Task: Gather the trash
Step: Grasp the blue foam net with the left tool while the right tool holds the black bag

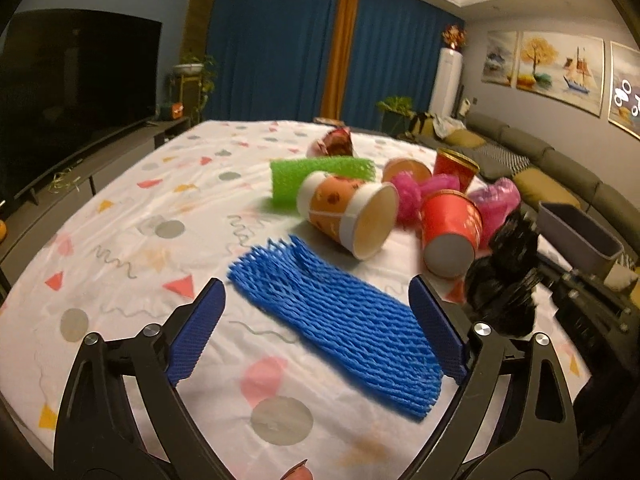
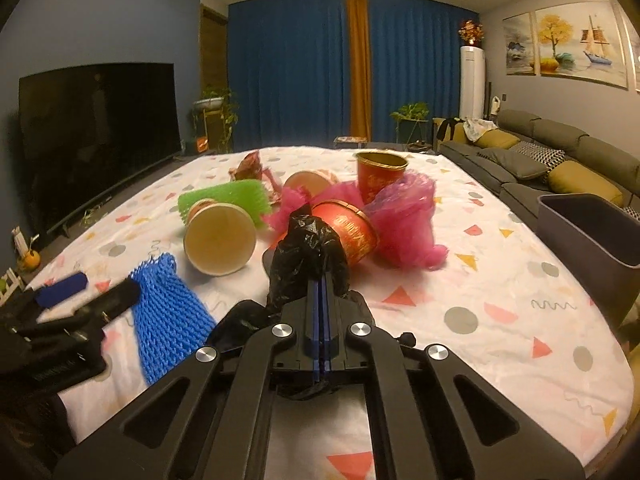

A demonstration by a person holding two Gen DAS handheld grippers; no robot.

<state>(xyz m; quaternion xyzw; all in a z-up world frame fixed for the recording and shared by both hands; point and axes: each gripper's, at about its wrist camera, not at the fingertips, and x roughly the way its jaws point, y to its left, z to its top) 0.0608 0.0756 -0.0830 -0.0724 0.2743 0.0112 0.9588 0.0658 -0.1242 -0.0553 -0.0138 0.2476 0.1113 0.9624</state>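
My left gripper [image 1: 316,292] is open, its blue pads either side of a flat blue foam net [image 1: 340,328] on the patterned tablecloth; the net also shows in the right wrist view [image 2: 168,316]. My right gripper [image 2: 322,280] is shut on a crumpled black plastic bag [image 2: 308,256], held above the table; the bag shows at the right of the left wrist view [image 1: 504,280]. Beyond lie a tipped brown paper cup [image 1: 348,212], a tipped red cup [image 1: 452,232], an upright red cup [image 2: 380,178], a green foam net [image 1: 316,178] and pink plastic [image 2: 404,220].
A grey bin [image 2: 588,232] stands at the table's right edge, also seen in the left wrist view [image 1: 576,236]. A foil wrapper [image 1: 336,142] and another tipped cup [image 2: 308,182] lie further back. A TV [image 2: 100,136] is left, a sofa [image 2: 540,156] right.
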